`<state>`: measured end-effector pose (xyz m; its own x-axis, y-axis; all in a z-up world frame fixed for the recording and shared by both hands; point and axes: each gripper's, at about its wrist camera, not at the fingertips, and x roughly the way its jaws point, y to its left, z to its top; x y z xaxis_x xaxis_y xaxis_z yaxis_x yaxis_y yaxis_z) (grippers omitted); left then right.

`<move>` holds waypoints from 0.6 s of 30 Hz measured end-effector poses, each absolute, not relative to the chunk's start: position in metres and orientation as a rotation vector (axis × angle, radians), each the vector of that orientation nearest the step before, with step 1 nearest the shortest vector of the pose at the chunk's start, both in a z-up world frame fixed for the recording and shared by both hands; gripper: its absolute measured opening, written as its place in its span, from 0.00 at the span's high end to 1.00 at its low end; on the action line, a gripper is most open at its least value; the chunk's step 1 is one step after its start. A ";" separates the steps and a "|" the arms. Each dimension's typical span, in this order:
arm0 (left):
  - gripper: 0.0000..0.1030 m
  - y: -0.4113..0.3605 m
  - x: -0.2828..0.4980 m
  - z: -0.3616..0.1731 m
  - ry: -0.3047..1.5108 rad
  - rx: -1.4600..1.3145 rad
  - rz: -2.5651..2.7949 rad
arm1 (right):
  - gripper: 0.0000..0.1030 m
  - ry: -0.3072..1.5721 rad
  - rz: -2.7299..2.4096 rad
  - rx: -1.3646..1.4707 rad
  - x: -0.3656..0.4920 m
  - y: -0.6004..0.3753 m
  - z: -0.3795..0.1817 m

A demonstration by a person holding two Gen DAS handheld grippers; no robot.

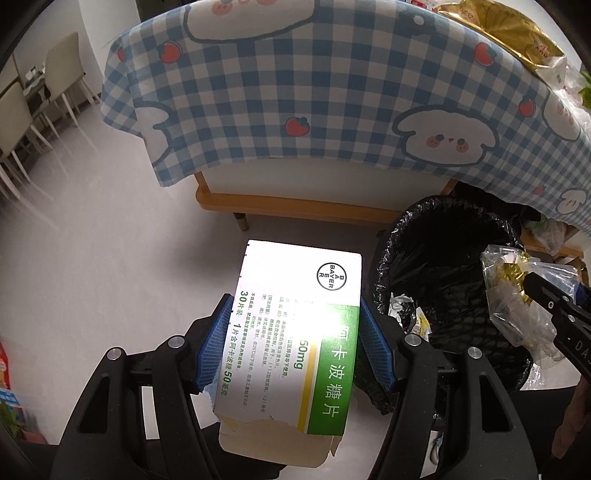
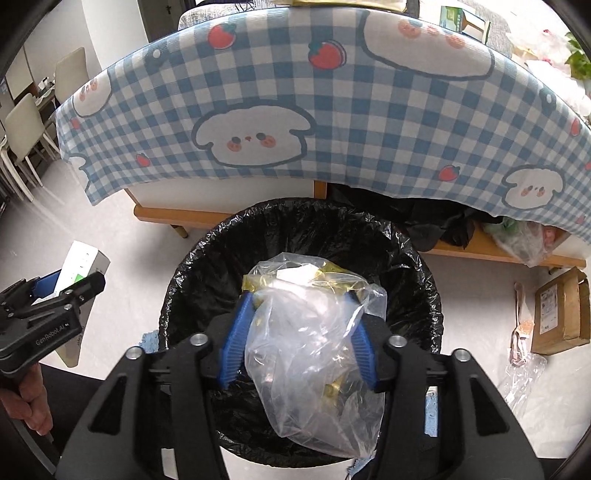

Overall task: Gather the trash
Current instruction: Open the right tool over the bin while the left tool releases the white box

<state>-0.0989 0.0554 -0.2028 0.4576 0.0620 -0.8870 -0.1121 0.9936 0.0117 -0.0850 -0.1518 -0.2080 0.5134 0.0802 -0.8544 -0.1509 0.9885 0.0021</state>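
Note:
My left gripper [image 1: 295, 306] is shut on a white and green medicine box [image 1: 295, 332], torn open at its near end, held above the floor just left of the trash bin [image 1: 443, 266]. The bin has a black liner and some trash inside. My right gripper [image 2: 299, 295] is shut on a crumpled clear plastic bag [image 2: 314, 354] with gold wrapping inside, held right over the bin's opening [image 2: 221, 258]. The left gripper with the box shows at the left of the right wrist view [image 2: 70, 288]. The bag also shows in the left wrist view [image 1: 517, 295].
A table under a blue checked cloth [image 2: 332, 110] stands behind the bin, with more trash on top [image 1: 509, 33]. A cardboard box [image 2: 561, 314] and clear wrappers [image 2: 524, 373] lie on the floor at right. Chairs [image 1: 22, 110] stand far left.

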 end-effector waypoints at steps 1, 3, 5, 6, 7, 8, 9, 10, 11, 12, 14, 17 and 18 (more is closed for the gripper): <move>0.38 0.054 -0.099 -0.203 1.093 -0.053 0.106 | 0.42 1.018 0.136 -0.080 -0.085 -0.152 -0.207; 0.38 0.050 -0.097 -0.203 1.096 -0.050 0.107 | 0.34 1.009 0.137 -0.083 -0.085 -0.155 -0.206; 0.38 0.044 -0.096 -0.201 1.098 -0.049 0.099 | 0.24 1.005 0.126 -0.080 -0.086 -0.162 -0.205; 0.38 0.040 -0.095 -0.200 1.099 -0.047 0.098 | 0.22 1.003 0.120 -0.077 -0.086 -0.166 -0.205; 0.38 0.036 -0.094 -0.199 1.100 -0.049 0.093 | 0.17 1.001 0.107 -0.075 -0.087 -0.172 -0.205; 0.38 0.031 -0.093 -0.198 1.100 -0.052 0.087 | 0.13 0.999 0.098 -0.070 -0.088 -0.177 -0.204; 0.38 0.026 -0.092 -0.197 1.101 -0.047 0.083 | 0.11 0.994 0.091 -0.063 -0.089 -0.182 -0.204; 0.38 0.019 -0.092 -0.196 1.101 -0.041 0.078 | 0.09 0.992 0.079 -0.056 -0.089 -0.189 -0.204; 0.38 0.012 -0.091 -0.196 1.101 -0.036 0.069 | 0.08 0.991 0.066 -0.048 -0.090 -0.196 -0.204; 0.38 0.006 -0.090 -0.195 1.102 -0.031 0.063 | 0.08 0.993 0.056 -0.042 -0.089 -0.202 -0.205; 0.38 -0.006 -0.089 -0.195 1.104 -0.025 0.048 | 0.07 0.994 0.033 -0.037 -0.090 -0.215 -0.205; 0.38 -0.026 -0.088 -0.195 1.105 -0.013 0.032 | 0.07 0.998 0.009 -0.044 -0.091 -0.232 -0.205; 0.38 -0.033 -0.087 -0.195 1.106 -0.009 0.026 | 0.07 0.997 0.003 -0.046 -0.091 -0.237 -0.205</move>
<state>-0.0873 -0.0331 -0.1947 0.4478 0.0167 -0.8940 -0.0253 0.9997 0.0060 -0.0907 -0.2367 -0.2045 0.5428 -0.0186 -0.8397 -0.0237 0.9990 -0.0374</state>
